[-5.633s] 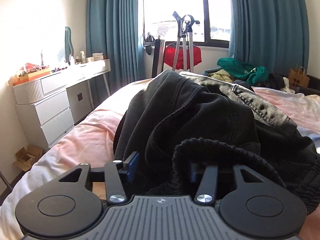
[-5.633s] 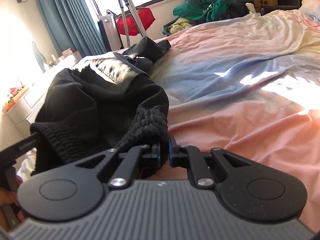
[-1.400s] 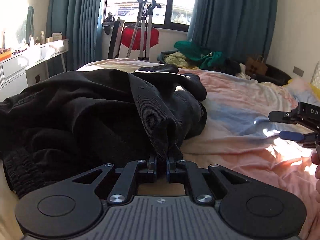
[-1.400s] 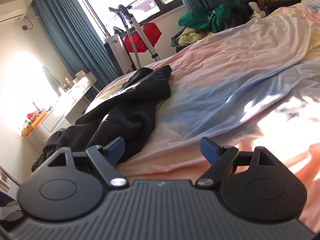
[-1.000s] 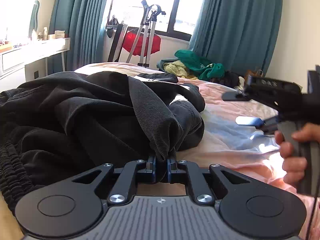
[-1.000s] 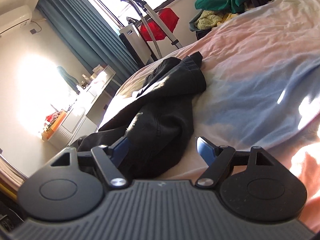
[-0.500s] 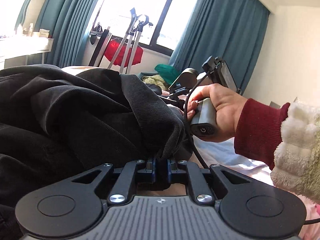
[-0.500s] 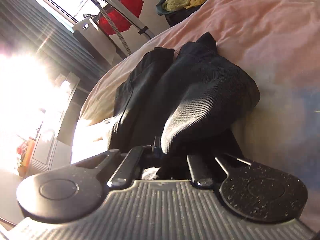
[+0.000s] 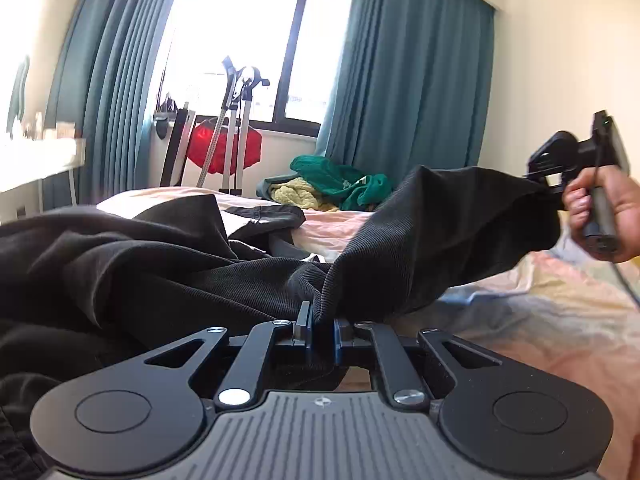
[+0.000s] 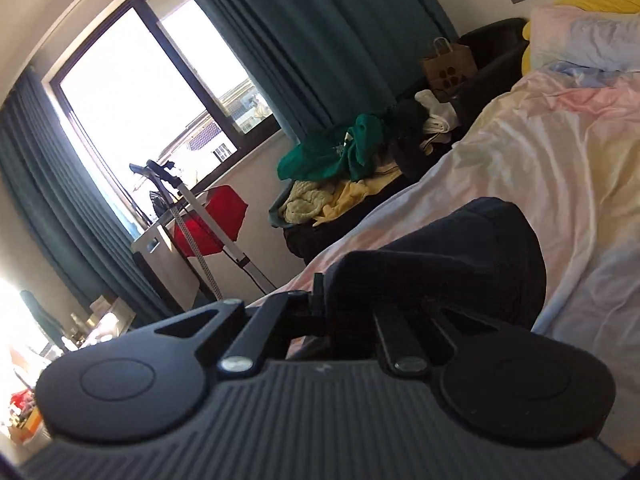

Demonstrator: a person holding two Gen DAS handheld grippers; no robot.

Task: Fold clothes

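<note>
Black corduroy trousers point(image 9: 160, 280) lie rumpled on the bed point(image 9: 540, 320). My left gripper point(image 9: 320, 330) is shut on a fold of the trouser hem at the near edge. The same leg stretches up and to the right to my right gripper point(image 9: 550, 190), which is held in a hand and grips the other corner above the bed. In the right wrist view the right gripper point(image 10: 348, 304) is shut on the black cloth point(image 10: 460, 256), which drapes over its fingers and hides the tips.
The bed has a pink, yellow and blue sheet point(image 10: 560, 168) with pillows point(image 10: 592, 40) at the head. A pile of green and yellow clothes point(image 9: 332, 188) sits past the bed. A garment steamer stand point(image 9: 236, 128) and white dresser point(image 9: 36, 160) stand by the window.
My right gripper has closed on the trouser leg and pulled it up and out to the right, lifting it off the bed. My left gripper keeps its hold.
</note>
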